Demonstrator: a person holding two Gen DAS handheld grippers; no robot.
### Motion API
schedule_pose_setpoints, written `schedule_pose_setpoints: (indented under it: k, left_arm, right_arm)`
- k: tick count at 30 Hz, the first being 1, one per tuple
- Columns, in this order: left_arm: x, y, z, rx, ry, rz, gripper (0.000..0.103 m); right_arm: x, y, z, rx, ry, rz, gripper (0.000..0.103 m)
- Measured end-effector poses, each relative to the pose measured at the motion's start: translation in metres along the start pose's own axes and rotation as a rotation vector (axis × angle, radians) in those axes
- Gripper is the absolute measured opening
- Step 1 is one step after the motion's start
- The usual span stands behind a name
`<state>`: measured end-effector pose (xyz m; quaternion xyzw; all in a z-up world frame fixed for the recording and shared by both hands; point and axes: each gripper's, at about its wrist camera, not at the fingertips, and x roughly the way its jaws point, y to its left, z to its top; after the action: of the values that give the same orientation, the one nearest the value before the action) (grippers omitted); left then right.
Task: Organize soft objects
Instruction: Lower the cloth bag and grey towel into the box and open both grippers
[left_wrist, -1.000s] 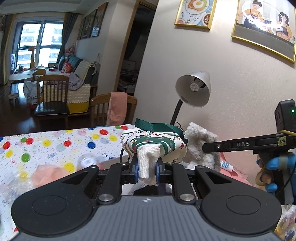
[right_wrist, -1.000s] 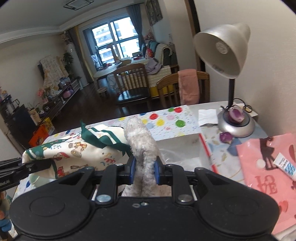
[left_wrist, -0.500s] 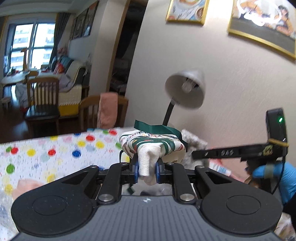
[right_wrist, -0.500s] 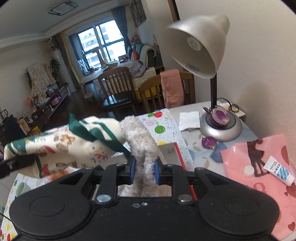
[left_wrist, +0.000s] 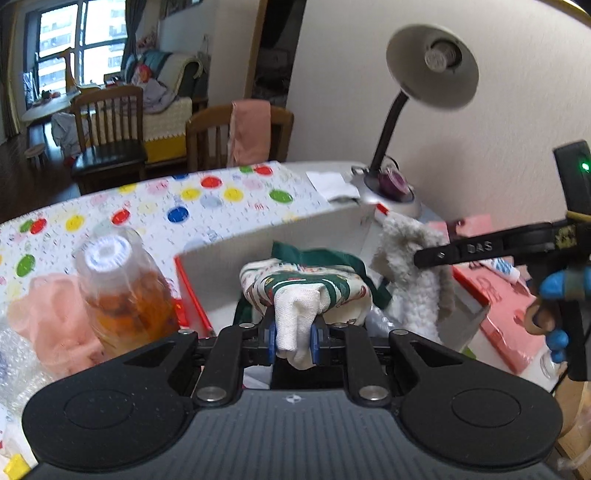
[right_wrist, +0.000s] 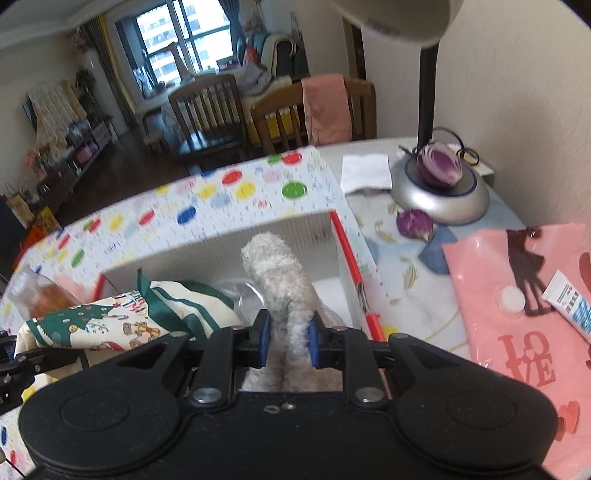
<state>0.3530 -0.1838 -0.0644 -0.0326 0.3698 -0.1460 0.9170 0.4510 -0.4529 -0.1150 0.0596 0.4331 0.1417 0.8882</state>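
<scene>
L jaws pinch printed cloth (left_wrist: 306, 291) | R jaws pinch fleece (right_wrist: 280, 280) | L-only: bottle (left_wrist: 122, 288) | R-only: tube (right_wrist: 569, 302)

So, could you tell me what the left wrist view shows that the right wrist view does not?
Only the left wrist view shows the left gripper shut on the printed cloth, a pink cloth and a gloved hand. Only the right wrist view shows the right gripper shut on the fluffy white piece, plus a white tube. Both show the white box, the lamp base and the orange bottle.
</scene>
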Motion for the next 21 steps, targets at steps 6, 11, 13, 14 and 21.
schedule_pose_setpoints:
  k: [6,11,13,14,21]
  left_arm:
    - [0.013,-0.015,-0.009,0.063,0.060,-0.004,0.016]
    - [0.022,-0.020,-0.015,0.082,0.111,-0.012,0.016]
    - [0.023,-0.021,-0.017,0.088,0.126,-0.014,0.017]
    - [0.024,-0.021,-0.018,0.091,0.133,-0.014,0.018]
    - [0.019,-0.020,-0.021,0.097,0.157,-0.029,0.024]
  right_arm:
    - [0.014,0.000,-0.005,-0.002,0.025,-0.013,0.024]
    - [0.021,0.004,-0.007,-0.017,0.039,-0.028,0.026]
    - [0.023,0.005,-0.008,-0.020,0.047,-0.029,0.027]
    - [0.023,0.005,-0.008,-0.021,0.048,-0.032,0.028]
    - [0.019,0.006,-0.009,-0.007,0.054,-0.040,0.044]
